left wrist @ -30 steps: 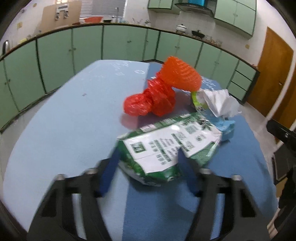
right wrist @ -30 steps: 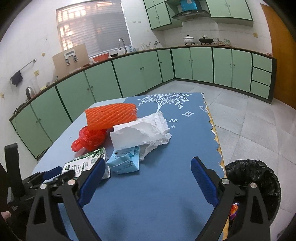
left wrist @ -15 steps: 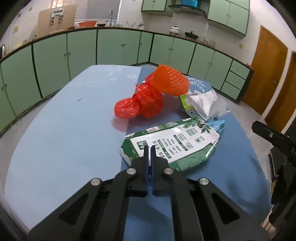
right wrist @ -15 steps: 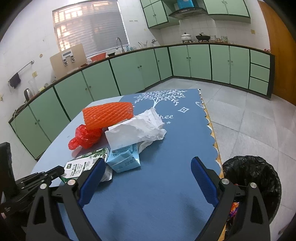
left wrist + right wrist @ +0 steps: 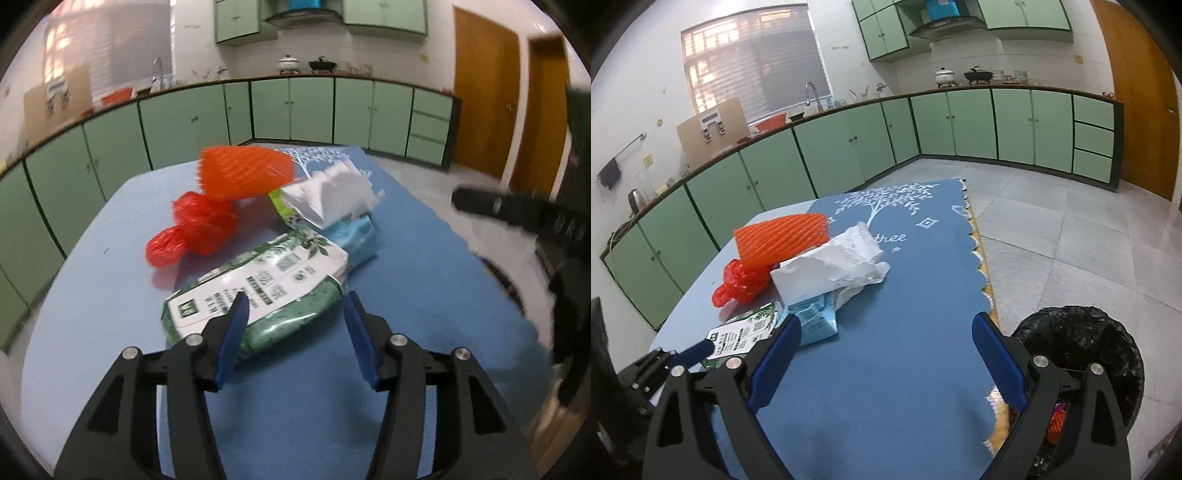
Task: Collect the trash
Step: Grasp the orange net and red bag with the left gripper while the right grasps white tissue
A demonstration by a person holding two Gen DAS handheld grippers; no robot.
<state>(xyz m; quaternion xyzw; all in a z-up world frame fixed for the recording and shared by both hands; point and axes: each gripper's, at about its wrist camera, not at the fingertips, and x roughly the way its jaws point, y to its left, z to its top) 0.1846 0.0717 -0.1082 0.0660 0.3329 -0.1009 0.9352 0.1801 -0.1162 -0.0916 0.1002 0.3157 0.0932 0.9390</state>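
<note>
Your left gripper [image 5: 295, 325] is just reopening its jaws around the near end of the green-and-white packet [image 5: 258, 288], pads not yet pressing it. Your right gripper [image 5: 886, 362] is hanging wide and empty over the blue mat [image 5: 886, 387]. Closing this shallow, you are risking the slick film slipping out before reaching the bin [image 5: 1082, 354]. The pile is holding one packet, one orange net [image 5: 243, 173], one red bag [image 5: 195, 229], one tissue [image 5: 328, 192], one blue carton [image 5: 354, 240].
</note>
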